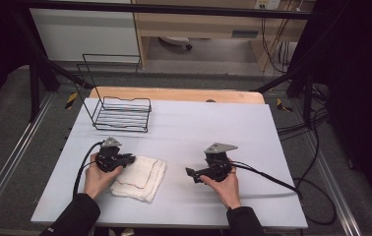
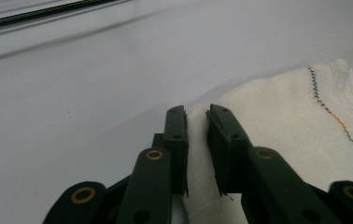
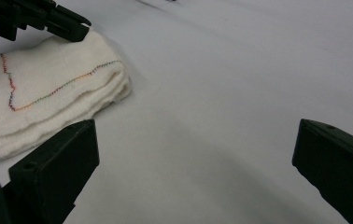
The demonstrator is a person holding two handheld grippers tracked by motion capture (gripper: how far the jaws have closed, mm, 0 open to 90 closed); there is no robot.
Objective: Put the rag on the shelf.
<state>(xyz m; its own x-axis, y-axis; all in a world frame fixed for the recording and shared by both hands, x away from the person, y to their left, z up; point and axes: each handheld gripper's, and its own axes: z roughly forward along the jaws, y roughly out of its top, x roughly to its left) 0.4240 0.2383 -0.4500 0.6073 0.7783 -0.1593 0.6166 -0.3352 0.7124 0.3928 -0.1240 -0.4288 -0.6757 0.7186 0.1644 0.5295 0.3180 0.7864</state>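
White terry cloth, folded into a thick pad with a multicoloured stitched seam, is the item in hand: the folded towel [image 1: 139, 178] lies on the near-left part of the grey table [image 1: 199, 128], between the two hands.

Starting at the left, we find the left gripper [image 1: 131, 159] at the towel's near-left edge. In the left gripper view its jaws stand narrow with a raised ridge of the cloth between them [image 2: 197, 140], and the pads appear to press on that fold. We judge this a pinch on the towel's edge, just taken; the cloth is not yet lifted, and the rest of the pad lies flat on the table.

To the right, well apart from the towel, the right gripper [image 1: 190, 173] points leftward at it over bare table. Its jaws are spread wide and hold nothing; the right gripper view looks across the tabletop toward the towel's folded end [image 3: 48, 93].

We judge the work to be at an early stage: one grip secured, the second not yet made, and any carrying or unfolding still to come.

At the far-left corner stands a black wire basket [image 1: 122, 115], well apart from the towel. Nothing lies between the right gripper and the cloth. Each gripper's cable [image 1: 267, 177] trails toward the near edge, clear of the work.
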